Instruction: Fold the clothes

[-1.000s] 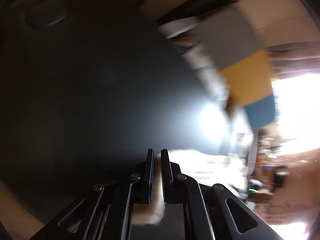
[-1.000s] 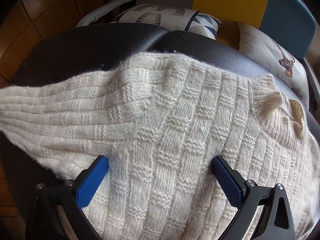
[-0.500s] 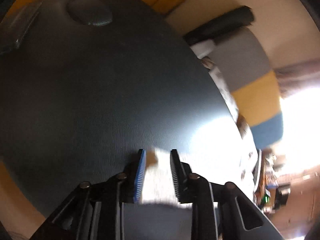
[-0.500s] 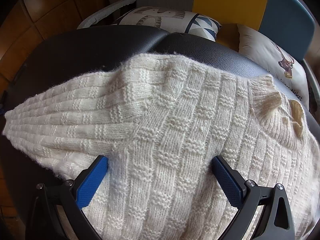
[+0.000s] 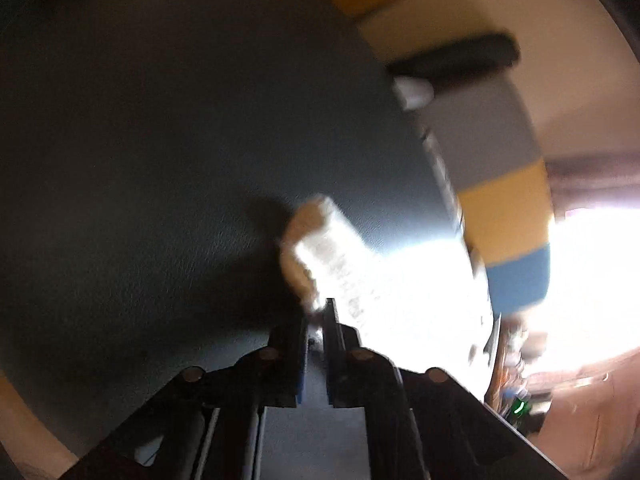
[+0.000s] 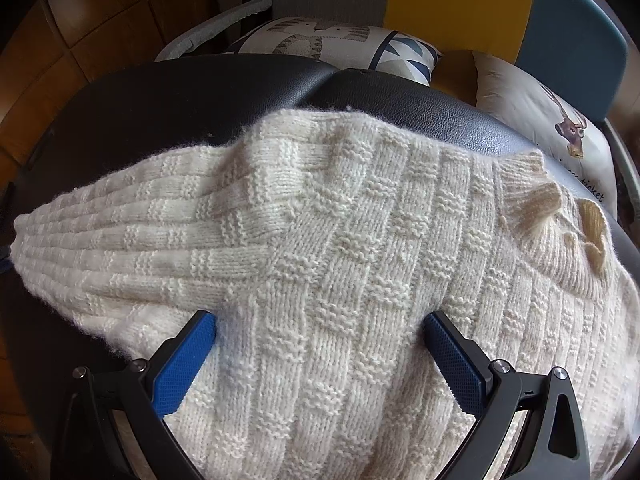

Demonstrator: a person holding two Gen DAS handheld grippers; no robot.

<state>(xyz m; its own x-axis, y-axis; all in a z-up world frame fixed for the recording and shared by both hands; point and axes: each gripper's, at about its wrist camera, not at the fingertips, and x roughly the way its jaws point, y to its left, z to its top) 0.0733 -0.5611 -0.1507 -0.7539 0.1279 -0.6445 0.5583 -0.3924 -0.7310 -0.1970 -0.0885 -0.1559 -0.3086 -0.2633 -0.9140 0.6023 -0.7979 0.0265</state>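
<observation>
1. Jaws: left gripper (image 5: 316, 332) is closing, nearly pressed together, with a bit of cream knit caught between the tips; blur hides how much. Right gripper (image 6: 320, 340) is spread wide, tips pressed onto the cream sweater (image 6: 340, 264), pinching nothing.
2. Sweater lies flat on a black leather seat (image 6: 168, 92); collar (image 6: 560, 216) far right, one sleeve (image 6: 120, 240) running out to the left in the right wrist view.
3. Left wrist view: sleeve cuff (image 5: 316, 236) sticks out past the jaw tips toward the far side; rest of the knit trails right, blown out by glare.
4. Key relation: sleeve's long axis runs left-right from the body, so the left gripper sits at its free end while the right pins the body near the armpit.
5. Judgement: sleeve fold in hand; next move likely carries the cuff right, across the body. Risk: thin pinch slips.
6. Printed cushions (image 6: 332, 40) sit beyond the seat.
</observation>
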